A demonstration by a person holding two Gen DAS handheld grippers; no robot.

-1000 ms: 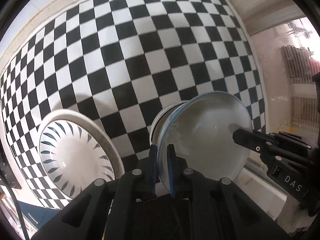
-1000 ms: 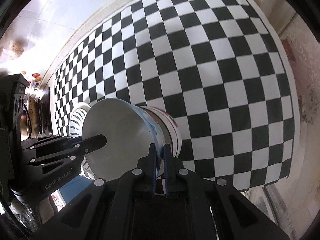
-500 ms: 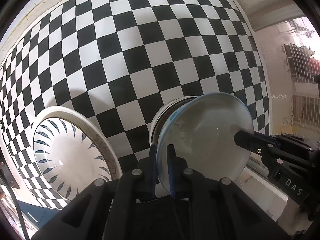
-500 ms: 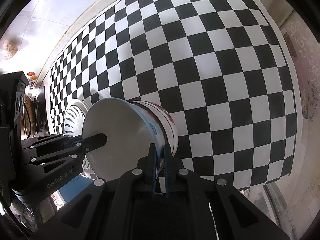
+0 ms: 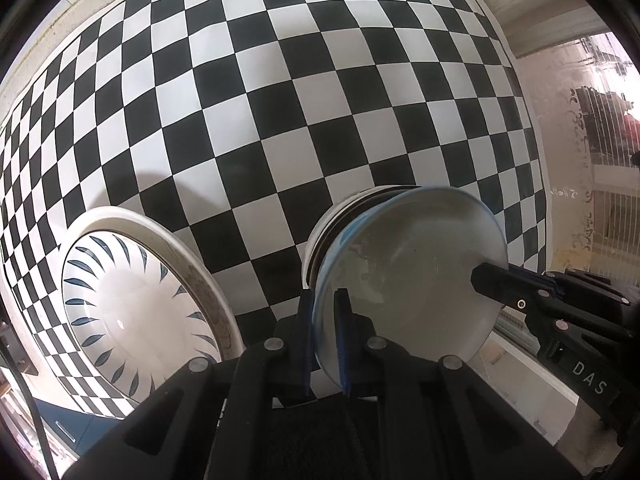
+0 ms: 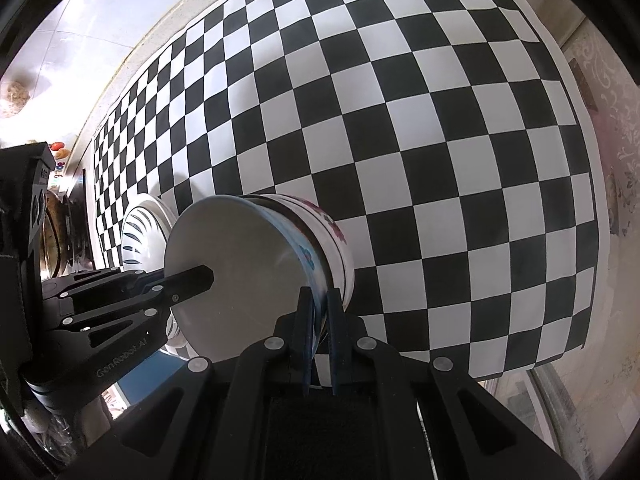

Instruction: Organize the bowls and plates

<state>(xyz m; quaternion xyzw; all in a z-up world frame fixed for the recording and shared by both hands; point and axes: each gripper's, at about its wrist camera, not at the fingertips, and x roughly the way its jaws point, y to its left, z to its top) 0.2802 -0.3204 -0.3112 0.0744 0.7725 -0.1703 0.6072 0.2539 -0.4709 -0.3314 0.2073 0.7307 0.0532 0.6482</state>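
A stack of nested bowls is held between both grippers above the checkered cloth. The inner bowl (image 5: 416,276) has a white inside and a blue rim; the outer bowl (image 6: 332,232) is white with pink and blue flowers. My left gripper (image 5: 323,300) is shut on the near rim. My right gripper (image 6: 319,300) is shut on the opposite rim, and it also shows in the left wrist view (image 5: 516,292). A white plate with blue leaf marks (image 5: 132,296) lies on the cloth to the left, and also shows in the right wrist view (image 6: 138,236).
The black-and-white checkered cloth (image 5: 280,100) covers the table. Its right edge (image 6: 576,240) borders a pale patterned surface. A window with bars (image 5: 600,128) is at the right. Clutter (image 6: 60,208) sits beyond the cloth's left end.
Both grippers, still holding the bowl stack, have shifted a little over the cloth; the patterned plate now appears higher and closer in the left wrist view. Both grips are unchanged.
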